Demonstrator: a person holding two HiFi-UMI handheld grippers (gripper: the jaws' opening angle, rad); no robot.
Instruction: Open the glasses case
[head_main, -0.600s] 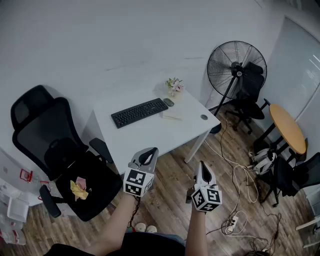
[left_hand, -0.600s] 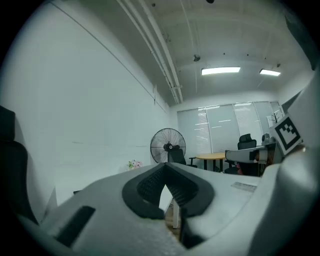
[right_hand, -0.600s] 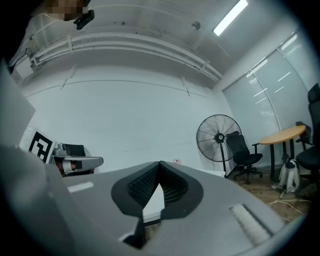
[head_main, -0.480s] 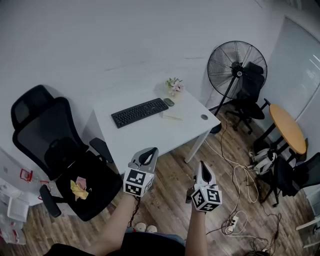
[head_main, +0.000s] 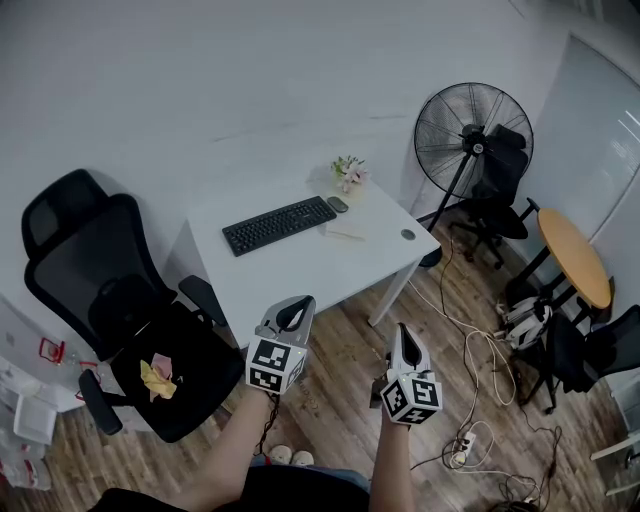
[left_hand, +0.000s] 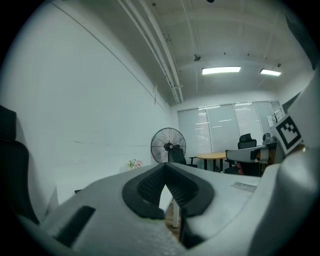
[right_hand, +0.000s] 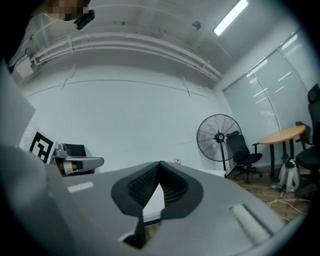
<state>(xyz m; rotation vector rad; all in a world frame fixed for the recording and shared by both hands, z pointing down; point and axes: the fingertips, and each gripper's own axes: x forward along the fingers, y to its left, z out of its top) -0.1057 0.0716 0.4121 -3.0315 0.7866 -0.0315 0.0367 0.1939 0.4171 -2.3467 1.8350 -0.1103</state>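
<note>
Head view: nothing moved; left claw (head_main: 297, 304) and right claw (head_main: 404, 332) both closed, empty; white rectangular tabletop (head_main: 300, 270) well ahead; opening not begun.

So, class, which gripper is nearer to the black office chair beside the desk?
Left. The left gripper is close beside the seat edge of the chair. The right gripper is on the far side of the left one, further from the chair.

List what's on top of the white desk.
The white desk holds a black keyboard, a dark oval glasses case, flowers, a flat pale booklet and a small round disc. The case's inside is hidden.
</note>
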